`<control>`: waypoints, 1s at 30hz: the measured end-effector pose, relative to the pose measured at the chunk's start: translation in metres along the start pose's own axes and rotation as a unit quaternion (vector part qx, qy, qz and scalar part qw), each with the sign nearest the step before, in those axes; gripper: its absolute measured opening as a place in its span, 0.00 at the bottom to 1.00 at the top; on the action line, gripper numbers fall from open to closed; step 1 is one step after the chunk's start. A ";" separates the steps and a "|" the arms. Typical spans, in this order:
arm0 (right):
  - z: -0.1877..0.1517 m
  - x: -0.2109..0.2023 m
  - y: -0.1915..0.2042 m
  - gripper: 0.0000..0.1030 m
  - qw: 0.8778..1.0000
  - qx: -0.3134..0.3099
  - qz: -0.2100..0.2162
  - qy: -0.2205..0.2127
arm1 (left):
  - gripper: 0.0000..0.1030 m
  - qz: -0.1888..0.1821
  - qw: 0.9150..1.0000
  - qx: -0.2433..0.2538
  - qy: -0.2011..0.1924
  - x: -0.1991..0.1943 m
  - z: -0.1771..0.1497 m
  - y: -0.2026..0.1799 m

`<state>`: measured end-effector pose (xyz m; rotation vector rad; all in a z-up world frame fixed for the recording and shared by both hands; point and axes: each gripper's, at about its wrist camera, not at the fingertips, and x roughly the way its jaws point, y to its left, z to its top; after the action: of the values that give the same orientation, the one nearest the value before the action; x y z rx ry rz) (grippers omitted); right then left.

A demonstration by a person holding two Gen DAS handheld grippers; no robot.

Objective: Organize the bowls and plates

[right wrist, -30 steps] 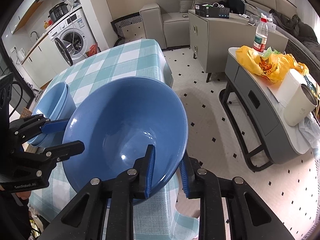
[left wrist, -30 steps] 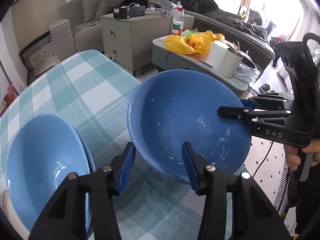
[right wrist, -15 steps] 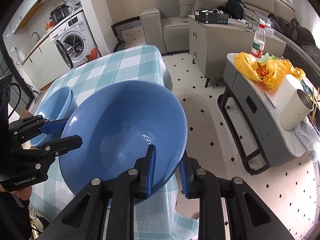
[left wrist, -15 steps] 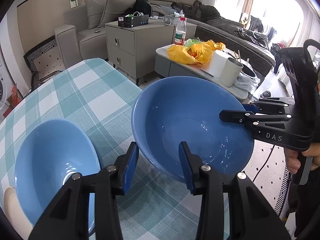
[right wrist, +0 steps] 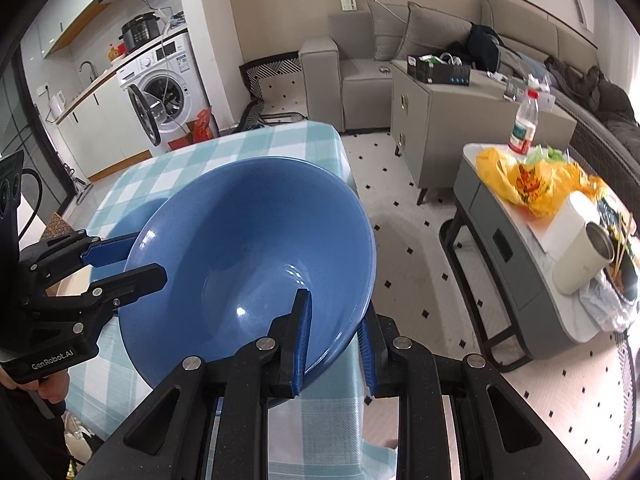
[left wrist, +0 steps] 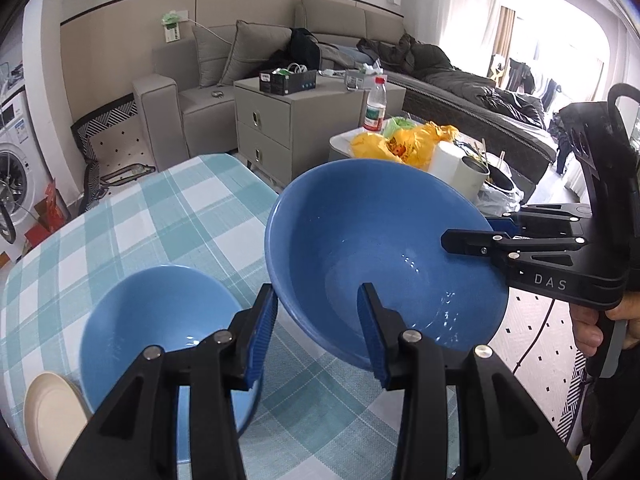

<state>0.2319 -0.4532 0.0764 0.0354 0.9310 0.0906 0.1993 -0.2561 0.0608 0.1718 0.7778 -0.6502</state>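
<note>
A large blue bowl (left wrist: 380, 248) hangs tilted above the checked table (left wrist: 160, 216), held from two sides. My left gripper (left wrist: 316, 296) straddles its near rim, one pad on the outer wall and one inside, and grips it. My right gripper (left wrist: 468, 229) is shut on the opposite rim. The right wrist view shows the same bowl (right wrist: 240, 248) with my right gripper (right wrist: 336, 308) pinching its edge and my left gripper (right wrist: 146, 260) clamped on the far side. A smaller blue bowl (left wrist: 160, 320) rests on the table below. A cream plate (left wrist: 52, 412) lies beside it.
The table's far edge drops to a dotted floor (right wrist: 400, 208). A low grey side table (right wrist: 520, 248) with a yellow bag (right wrist: 528, 180), a paper roll and a cup stands to the right. A grey cabinet (left wrist: 280, 120) and a sofa stand behind. A washing machine (right wrist: 164, 88) is far left.
Both grippers have risen together with the large bowl, so the table and the smaller bowl look farther below. The left jaws narrowed slightly onto the rim.
</note>
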 end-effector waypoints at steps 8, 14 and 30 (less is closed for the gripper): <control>0.027 -0.019 0.034 0.22 1.000 -0.022 0.007 -0.022 | 0.39 0.028 0.999 -0.007 -0.025 -0.032 0.008 0.022; 0.044 -0.024 0.062 0.22 0.999 -0.035 0.024 -0.027 | 0.39 0.048 0.998 -0.020 -0.039 -0.050 0.009 0.043; 0.068 0.001 0.116 0.22 0.996 -0.069 0.050 -0.011 | 0.39 0.090 0.994 -0.052 -0.036 -0.059 -0.006 0.085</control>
<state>0.2797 -0.3365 0.1239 -0.0453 0.8981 0.2478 0.2153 -0.1582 0.0899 0.1206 0.7153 -0.4416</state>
